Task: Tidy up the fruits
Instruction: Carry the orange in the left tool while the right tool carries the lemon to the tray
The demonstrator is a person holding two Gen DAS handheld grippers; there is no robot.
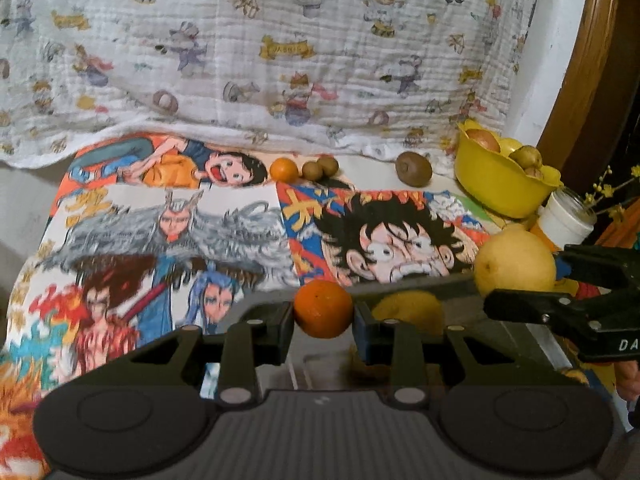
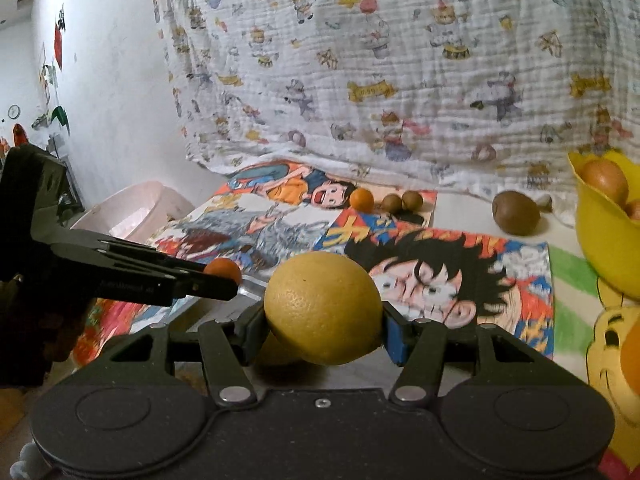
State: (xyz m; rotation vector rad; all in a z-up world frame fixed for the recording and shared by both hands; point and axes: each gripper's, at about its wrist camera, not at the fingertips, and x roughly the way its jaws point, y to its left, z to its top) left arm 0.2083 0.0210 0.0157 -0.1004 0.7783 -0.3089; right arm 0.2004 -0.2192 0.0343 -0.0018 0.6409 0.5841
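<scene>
Tangerine (image 1: 323, 309) | pinched in left hand-held gripper (image 1: 323, 314); lemon (image 2: 323, 308) | pinched in right hand-held gripper (image 2: 323, 320)

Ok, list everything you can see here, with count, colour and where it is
small orange: one, orange, in left gripper
yellow citrus: one, yellow, in right gripper
second yellow fruit: one, yellow, low behind the left gripper's fingers
far orange: one, orange, back edge of posters
small kiwis: two, brown, beside far orange
big kiwi: one, brown, left of bowl
bowl: one, yellow, far right, holding several fruits
jar: one, white, beside bowl
cartoon posters: several, multicoloured, covering table
printed cloth: one, white, backdrop
basin: one, pale pink, far left
left gripper: black, shut
right gripper: black, shut
</scene>
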